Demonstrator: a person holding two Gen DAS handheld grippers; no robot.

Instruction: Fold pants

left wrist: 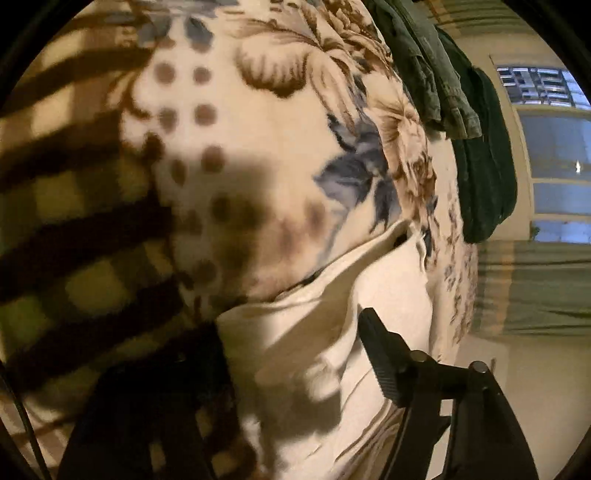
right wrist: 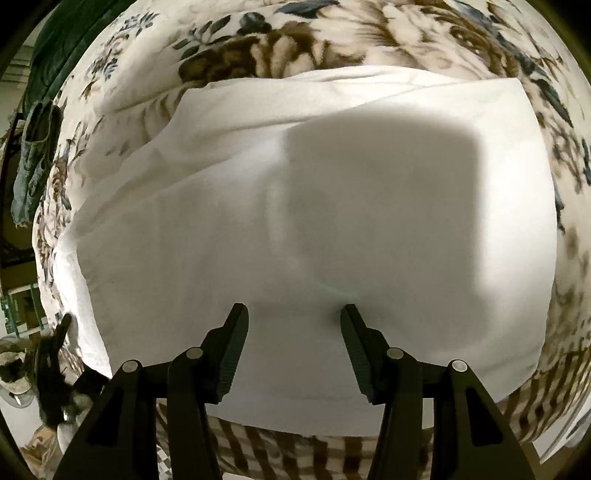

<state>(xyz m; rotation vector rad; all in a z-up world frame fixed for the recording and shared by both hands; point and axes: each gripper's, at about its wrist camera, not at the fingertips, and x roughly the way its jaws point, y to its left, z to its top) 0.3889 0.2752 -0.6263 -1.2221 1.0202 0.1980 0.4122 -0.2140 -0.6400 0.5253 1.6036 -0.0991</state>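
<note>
floral blanket (right wrist: pixel 388 33), white pants (right wrist: pixel 369 221) spread flat, right gripper (right wrist: pixel 293 314) open above

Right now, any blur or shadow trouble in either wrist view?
Left wrist: motion-blurred, left finger lost in dark smear, shadow across blanket and pants. Right wrist: sharper, blocky shadow on pants above the right gripper; heavy fisheye bending in both.

The pants (right wrist: pixel 295 192) are spread on the blanket (right wrist: pixel 332 40); other garments (right wrist: pixel 37 155) are draped at its left edge.
</note>
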